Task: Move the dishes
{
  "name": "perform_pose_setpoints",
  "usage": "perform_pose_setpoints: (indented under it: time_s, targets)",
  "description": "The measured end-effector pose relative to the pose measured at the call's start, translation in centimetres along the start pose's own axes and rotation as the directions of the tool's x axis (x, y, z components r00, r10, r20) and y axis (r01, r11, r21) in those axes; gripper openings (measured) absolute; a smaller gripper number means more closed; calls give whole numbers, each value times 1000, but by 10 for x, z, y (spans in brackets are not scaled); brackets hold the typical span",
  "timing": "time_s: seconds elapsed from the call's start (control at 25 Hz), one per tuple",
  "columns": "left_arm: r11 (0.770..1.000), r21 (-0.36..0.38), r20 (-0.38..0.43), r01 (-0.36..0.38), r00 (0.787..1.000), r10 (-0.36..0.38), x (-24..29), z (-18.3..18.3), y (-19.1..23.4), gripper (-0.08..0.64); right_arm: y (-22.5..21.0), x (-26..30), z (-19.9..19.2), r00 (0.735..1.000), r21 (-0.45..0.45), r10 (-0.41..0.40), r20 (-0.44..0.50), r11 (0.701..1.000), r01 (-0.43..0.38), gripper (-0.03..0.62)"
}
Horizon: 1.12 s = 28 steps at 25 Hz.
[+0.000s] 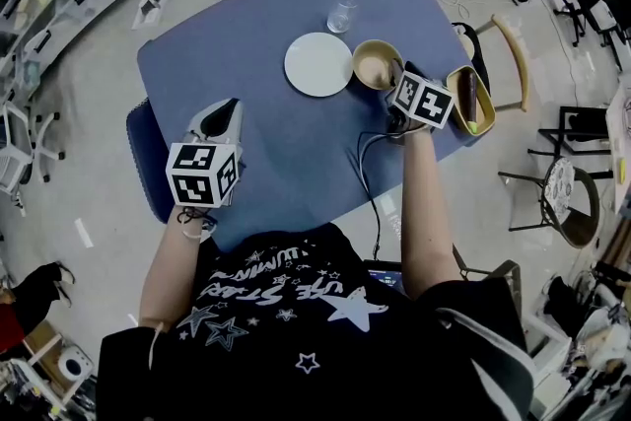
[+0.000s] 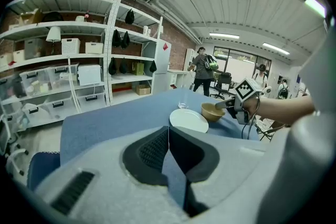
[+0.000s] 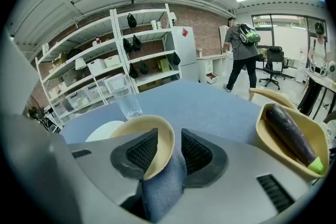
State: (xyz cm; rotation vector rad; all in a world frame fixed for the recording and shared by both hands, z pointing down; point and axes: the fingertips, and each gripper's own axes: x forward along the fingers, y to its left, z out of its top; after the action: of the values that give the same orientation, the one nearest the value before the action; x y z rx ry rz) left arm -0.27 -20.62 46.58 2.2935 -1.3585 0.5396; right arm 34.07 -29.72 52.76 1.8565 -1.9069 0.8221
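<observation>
Dishes sit toward the far right of the blue worktop (image 1: 246, 44) in the head view. A white plate (image 1: 317, 64) has a tan bowl (image 1: 375, 64) just beside it on the right. A yellow dish (image 1: 456, 104) at the right edge holds a dark vegetable (image 1: 472, 99). A glass (image 1: 342, 9) stands beyond the plate. The right claw (image 1: 397, 79) is at the bowl's near rim. The left claw (image 1: 229, 108) hangs over bare worktop, well apart from the dishes.

In the left gripper view, the left claw's pads are pressed together at their tips with nothing between them, pointing toward the plate. Shelves (image 2: 79, 76) line the wall behind.

In the right gripper view, the right claw is parted astride the bowl's rim. Its left pad is inside the bowl and its right pad just outside, with a sliver of worktop showing between pad and wall. The yellow dish lies just to the right.
</observation>
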Motion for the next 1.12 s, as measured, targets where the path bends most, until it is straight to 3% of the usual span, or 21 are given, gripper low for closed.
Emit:
perform_pose_setpoints:
  time_s: [0.36, 0.76, 1.12]
  targets:
    - [998, 6, 58, 55, 997, -55, -25, 6, 2, 21, 16, -53, 24, 993, -49, -45, 108, 997, 51, 150]
    - [990, 23, 84, 143, 986, -144, -62, -6, 6, 21, 64, -121, 8, 983, -78, -56, 174, 994, 70, 149]
    - [975, 74, 123, 210, 968, -218, -111, -8, 17, 21, 134, -174, -12, 973, -90, -52, 225, 993, 74, 73]
